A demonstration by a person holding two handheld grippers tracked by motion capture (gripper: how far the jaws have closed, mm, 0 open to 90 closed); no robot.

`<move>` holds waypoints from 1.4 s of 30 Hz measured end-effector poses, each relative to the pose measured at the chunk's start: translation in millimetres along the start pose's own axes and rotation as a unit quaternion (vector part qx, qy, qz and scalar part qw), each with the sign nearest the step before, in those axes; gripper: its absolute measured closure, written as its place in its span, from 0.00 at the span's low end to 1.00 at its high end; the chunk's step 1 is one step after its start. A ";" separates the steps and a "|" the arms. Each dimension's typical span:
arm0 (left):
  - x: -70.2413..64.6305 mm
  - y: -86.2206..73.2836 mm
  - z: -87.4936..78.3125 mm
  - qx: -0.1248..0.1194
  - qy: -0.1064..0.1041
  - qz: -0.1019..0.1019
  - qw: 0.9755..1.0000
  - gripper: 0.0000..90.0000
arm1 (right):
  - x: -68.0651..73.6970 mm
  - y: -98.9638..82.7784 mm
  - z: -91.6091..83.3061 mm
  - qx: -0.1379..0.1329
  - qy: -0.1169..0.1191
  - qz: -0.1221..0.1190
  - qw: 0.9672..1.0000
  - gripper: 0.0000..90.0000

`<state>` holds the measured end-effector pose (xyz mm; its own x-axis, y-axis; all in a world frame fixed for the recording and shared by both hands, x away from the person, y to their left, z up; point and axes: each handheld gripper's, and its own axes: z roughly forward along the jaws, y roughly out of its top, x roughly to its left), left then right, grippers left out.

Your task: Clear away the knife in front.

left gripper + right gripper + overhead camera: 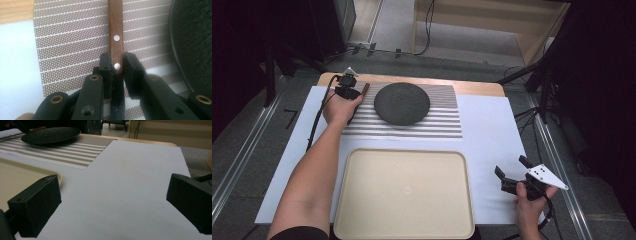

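Clamped tight, the jaws of the left gripper (117, 65) are seen pressed against both sides of a narrow brown wooden handle (115, 35) with two silver rivets, the nearer rivet sitting right between the pads. Only a sliver of gap is left, and it is taken up by the wood. From the high view, the left gripper (348, 89) is found at the far left edge of the striped placemat (432, 117), with the handle (366, 88) angled just beside the dark round plate (402, 103). What lies at the handle's other end cannot be told; it is hidden under the gripper body.

Over on the other side, the right gripper (510, 166) is held wide open, nothing between its jaws, and it is hovering low over the white sheet (492, 135) near the table's right edge. In the right gripper view, bare white surface is seen between the two black pads (37, 202), with the corner of the cream tray (30, 176) just beside the left pad.

The tray (404, 192) is placed at the near centre, its far rim close to the placemat's near edge. Open white surface is offered to the right of the tray and placemat. On the left, the placemat's edge, the sheet and a strip of wooden tabletop (15, 10) are seen beside the gripped handle, while the plate's rim (180, 62) is crowding in closely on the other side.
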<state>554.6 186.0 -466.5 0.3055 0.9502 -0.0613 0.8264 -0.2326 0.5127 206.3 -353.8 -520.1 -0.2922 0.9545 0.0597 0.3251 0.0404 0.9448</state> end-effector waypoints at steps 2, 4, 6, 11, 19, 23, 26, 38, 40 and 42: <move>-0.3 0.4 -2.8 -0.003 -0.003 0.001 1.000 0.85 | 0.1 0.0 0.0 0.000 0.000 0.001 1.000 0.00; -1.0 0.5 -5.9 -0.006 -0.005 0.003 1.000 0.85 | 0.0 0.0 0.0 0.000 0.000 0.000 1.000 0.00; -1.5 0.3 -9.0 -0.008 -0.007 0.008 1.000 0.85 | 0.0 0.1 0.1 0.000 0.000 0.000 1.000 0.00; -1.9 -0.9 -16.1 -0.022 -0.019 0.003 1.000 0.85 | 0.0 0.1 0.1 0.000 0.000 0.000 1.000 0.00; -4.8 -3.5 -26.5 -0.026 -0.031 0.013 0.999 0.85 | 0.0 0.1 0.0 0.000 0.000 0.000 1.000 0.00; -7.4 -4.7 -33.3 -0.028 -0.031 0.021 0.999 0.85 | 0.1 0.0 0.0 0.000 -0.001 0.000 1.000 0.00; -9.4 -6.1 -39.7 -0.034 -0.035 0.025 0.998 0.85 | 0.1 0.0 0.1 0.000 -0.001 0.000 1.000 0.00; -25.4 -18.0 -62.1 -0.054 -0.050 0.049 0.996 0.85 | 0.3 0.1 0.1 -0.001 0.000 -0.002 1.000 0.00; -27.4 -20.5 -66.2 -0.055 -0.054 0.055 0.996 0.85 | 0.3 0.1 0.0 -0.002 0.001 -0.002 1.000 0.00; -30.0 -23.4 -70.5 -0.059 -0.058 0.057 0.995 0.85 | 0.4 0.1 -0.2 -0.003 0.002 -0.003 1.000 0.00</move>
<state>492.7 177.6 -416.3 0.4527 0.8870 -0.0913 0.7237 -0.3056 0.6188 206.1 -353.5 -519.9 -0.2966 0.9533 0.0559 0.3181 0.0434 0.9471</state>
